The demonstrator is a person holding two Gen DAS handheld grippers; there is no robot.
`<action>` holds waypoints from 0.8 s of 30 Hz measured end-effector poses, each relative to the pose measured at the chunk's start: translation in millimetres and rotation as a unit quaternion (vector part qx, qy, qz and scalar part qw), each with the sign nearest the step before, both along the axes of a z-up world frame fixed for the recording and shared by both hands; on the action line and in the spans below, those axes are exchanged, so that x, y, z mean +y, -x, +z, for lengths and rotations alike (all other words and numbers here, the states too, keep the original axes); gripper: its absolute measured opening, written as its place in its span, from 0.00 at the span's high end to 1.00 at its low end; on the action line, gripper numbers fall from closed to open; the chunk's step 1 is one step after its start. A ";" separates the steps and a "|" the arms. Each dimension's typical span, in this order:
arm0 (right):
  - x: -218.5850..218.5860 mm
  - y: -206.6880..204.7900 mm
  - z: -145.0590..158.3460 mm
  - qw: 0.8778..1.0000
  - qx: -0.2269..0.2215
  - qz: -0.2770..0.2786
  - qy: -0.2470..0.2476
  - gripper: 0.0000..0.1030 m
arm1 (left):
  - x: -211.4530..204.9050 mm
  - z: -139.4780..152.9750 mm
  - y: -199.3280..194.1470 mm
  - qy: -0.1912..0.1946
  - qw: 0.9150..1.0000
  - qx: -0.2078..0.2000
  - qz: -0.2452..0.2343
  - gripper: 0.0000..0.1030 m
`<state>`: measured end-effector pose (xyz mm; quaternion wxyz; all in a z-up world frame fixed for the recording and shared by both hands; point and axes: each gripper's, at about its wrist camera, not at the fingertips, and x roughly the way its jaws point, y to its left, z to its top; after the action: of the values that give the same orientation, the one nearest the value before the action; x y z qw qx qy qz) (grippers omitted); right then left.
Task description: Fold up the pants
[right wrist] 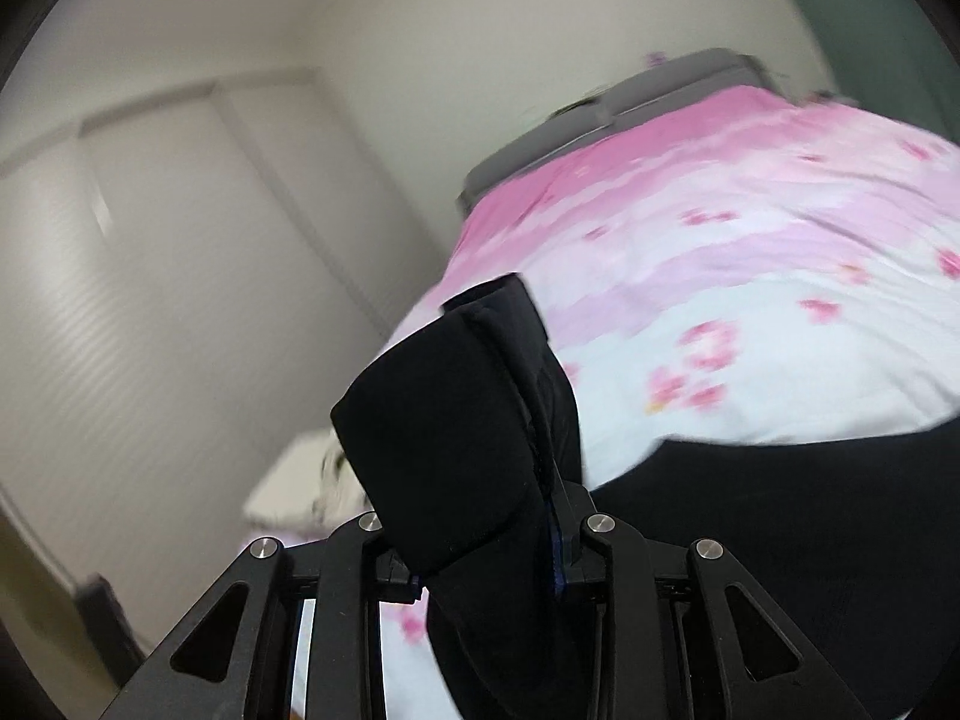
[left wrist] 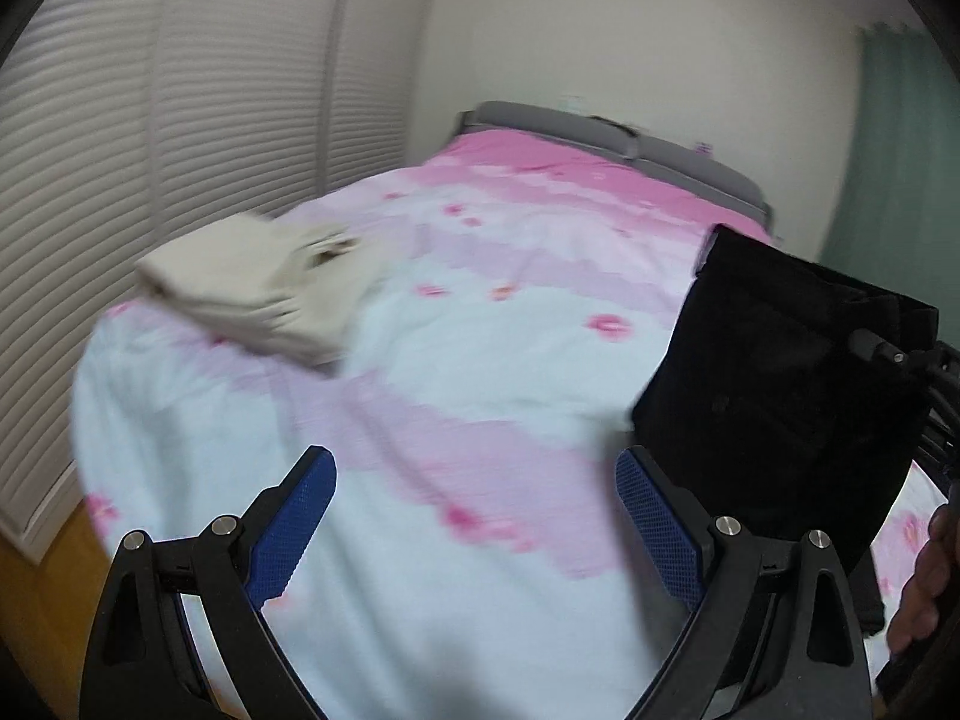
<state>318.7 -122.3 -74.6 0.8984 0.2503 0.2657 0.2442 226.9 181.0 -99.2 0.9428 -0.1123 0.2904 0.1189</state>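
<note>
Two grippers: my right gripper [right wrist: 540, 516] clamps the black pants [right wrist: 456, 450], lifted over the bed's [left wrist: 420, 390] right side — right of my left gripper [left wrist: 474, 516], jaws apart, empty.

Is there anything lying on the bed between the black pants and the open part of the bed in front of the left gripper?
Nothing visible. The black pants hang from the right gripper, whose jaws are shut on them. The bedcover ahead of the empty left gripper is bare. The folded beige pants lie off to the far left, out of the way.
</note>
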 end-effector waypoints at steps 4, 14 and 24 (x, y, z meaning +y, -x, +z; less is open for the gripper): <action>-95.2 7.8 -23.3 0.996 0.016 -0.067 -0.061 0.72 | -74.6 4.6 -26.5 -0.025 0.998 -0.007 -0.060 0.07; -209.9 44.5 -170.1 0.942 0.217 -0.201 -0.155 0.72 | -210.3 -28.9 -56.1 -0.069 0.985 0.013 -0.159 0.07; -219.5 69.4 -160.6 0.939 0.177 -0.263 -0.135 0.72 | -221.7 -64.1 -63.4 -0.081 0.981 0.060 -0.164 0.07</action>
<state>249.4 -341.8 -235.2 0.8266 0.4694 0.3100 -0.0152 290.3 -40.7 -163.3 0.9363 0.0213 0.3505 -0.0075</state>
